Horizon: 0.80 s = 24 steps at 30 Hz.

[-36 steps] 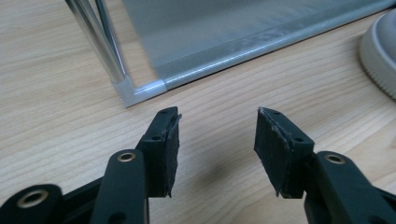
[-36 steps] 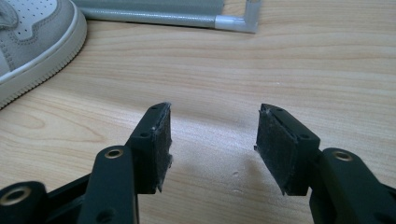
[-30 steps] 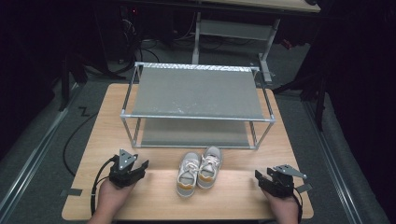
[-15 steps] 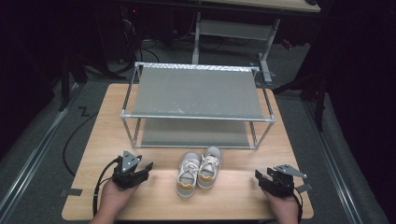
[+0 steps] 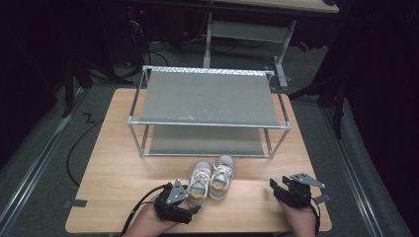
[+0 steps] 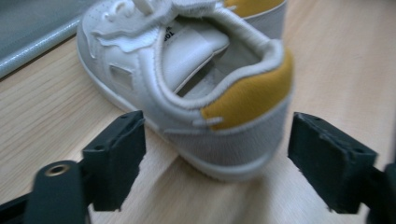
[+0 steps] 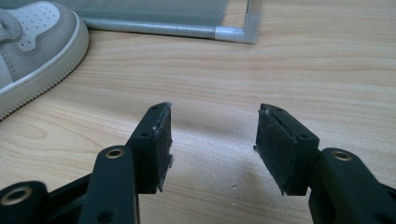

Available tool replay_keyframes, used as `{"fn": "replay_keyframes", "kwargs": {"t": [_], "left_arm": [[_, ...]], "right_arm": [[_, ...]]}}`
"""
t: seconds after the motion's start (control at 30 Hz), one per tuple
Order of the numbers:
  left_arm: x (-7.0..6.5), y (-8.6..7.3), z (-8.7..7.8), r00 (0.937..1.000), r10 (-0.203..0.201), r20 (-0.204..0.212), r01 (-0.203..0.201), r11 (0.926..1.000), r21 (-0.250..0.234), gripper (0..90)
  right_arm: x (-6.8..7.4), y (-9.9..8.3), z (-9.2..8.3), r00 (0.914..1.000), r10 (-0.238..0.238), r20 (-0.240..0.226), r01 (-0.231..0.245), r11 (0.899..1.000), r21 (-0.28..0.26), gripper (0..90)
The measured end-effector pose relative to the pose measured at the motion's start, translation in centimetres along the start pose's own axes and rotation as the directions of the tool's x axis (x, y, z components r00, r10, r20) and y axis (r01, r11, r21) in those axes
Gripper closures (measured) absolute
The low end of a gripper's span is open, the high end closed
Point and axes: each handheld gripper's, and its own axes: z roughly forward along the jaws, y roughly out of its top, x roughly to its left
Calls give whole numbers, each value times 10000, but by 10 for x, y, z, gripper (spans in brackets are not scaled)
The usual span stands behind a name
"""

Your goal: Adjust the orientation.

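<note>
- High view: left gripper [image 5: 193, 206] has slid in across the tabletop [image 5: 113, 173] toward the pair of shoes; a second ago it sat well off to their left, now it's right at the heel of the left shoe [image 5: 198, 180].
- Left gripper view: fingers [image 6: 114, 156] have just been opening and now stand spread wide. The shoe's yellow-backed heel sits in the gap between them, just ahead, no pad touching it. Released, nothing held.
- Right shoe [image 5: 222, 171] lies touching the left one, on its far side from these fingers.
- Right gripper [image 5: 280, 188] hasn't moved: parked on the tabletop, well to the right of the shoes. Right gripper view: fingers [image 7: 154, 144] apart, bare wood between them, shoe toe off to their upper left. Empty.
- Rack [image 5: 207, 123] stands beyond the shoes, both shelves bare.
- Read: this looks like the approach for a heel grab, not yet closed. Probably needs a bit more push forward before clamping, else the pads catch only the back edge of the heel.
</note>
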Motion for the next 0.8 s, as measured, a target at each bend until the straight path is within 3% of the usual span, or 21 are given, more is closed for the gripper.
{"fn": "replay_keyframes", "kwargs": {"t": [0.13,0.17,0.2,0.23,0.27,0.3,0.43,0.47,0.53,0.57,0.7,0.8], "left_arm": [[0,1,1,9995,-199,-235,198,9998,-40,232],[2,0,-3,9983,-59,-585,55,10000,-72,270],[2,0,-3,9983,-59,-585,55,10000,-72,297],[7,-1,-6,9939,-358,-1045,337,9992,-219,328],[7,-1,-6,9939,-358,-1045,337,9992,-219,344],[10,-1,-3,9934,-624,-961,593,9976,-345,358],[3,4,3,9934,-368,-1082,319,9984,-468,362],[0,7,7,9949,-611,-801,562,9965,-616,384],[-2,8,8,9957,-655,-651,613,9960,-653,403],[-5,9,9,9982,-526,-288,503,9958,-766,419],[-10,9,11,9997,-218,-101,210,9971,-733,433],[-4,5,0,9987,-505,32,506,9937,-997,436]], "right_arm": [[0,0,-1,9999,-88,-50,88,10000,-38,458],[-1,0,0,9999,-109,-51,109,9999,-26,457],[-1,0,0,9999,-109,-51,109,9999,-26,457],[-2,-1,-1,10000,-53,-48,53,10000,-47,458],[-2,-1,-1,10000,-53,-48,53,10000,-47,458],[-2,-1,-1,10000,-69,-42,69,10000,-41,458],[-2,-1,1,10000,-91,-40,91,10000,26,458],[-1,-1,3,9999,-95,-34,95,9999,67,458],[0,-1,3,9999,-122,-24,123,9999,96,458],[1,-1,4,9999,-135,-37,136,9999,94,458],[1,-1,5,9997,-230,-75,231,9997,124,458],[1,-2,4,9999,-129,-72,130,9998,128,458]]}}
